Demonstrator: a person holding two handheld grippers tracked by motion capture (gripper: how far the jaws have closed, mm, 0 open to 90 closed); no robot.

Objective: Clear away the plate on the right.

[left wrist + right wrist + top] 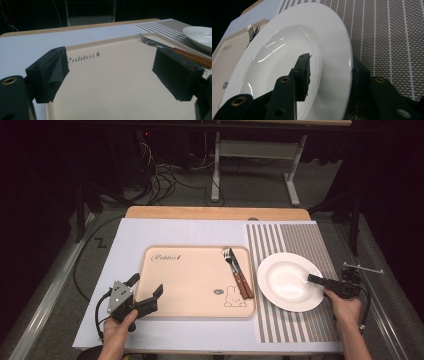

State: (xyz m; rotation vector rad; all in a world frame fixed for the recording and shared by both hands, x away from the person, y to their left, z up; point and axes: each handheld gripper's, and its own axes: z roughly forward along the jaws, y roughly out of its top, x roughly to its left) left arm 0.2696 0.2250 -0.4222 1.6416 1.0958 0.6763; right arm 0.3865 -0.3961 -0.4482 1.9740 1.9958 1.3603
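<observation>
The right gripper (316, 280) has its jaws around the 3 o'clock rim of the white plate (287, 280) on the striped mat (300, 240), not squeezing yet, so lifting is left, while the left gripper (145, 292) waits wide open.

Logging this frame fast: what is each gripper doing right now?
Left gripper: open, holding nothing, jaws over the tray's near left corner.
Right gripper: jaws straddle the white plate's rim; a firm grip cannot be told.
</observation>
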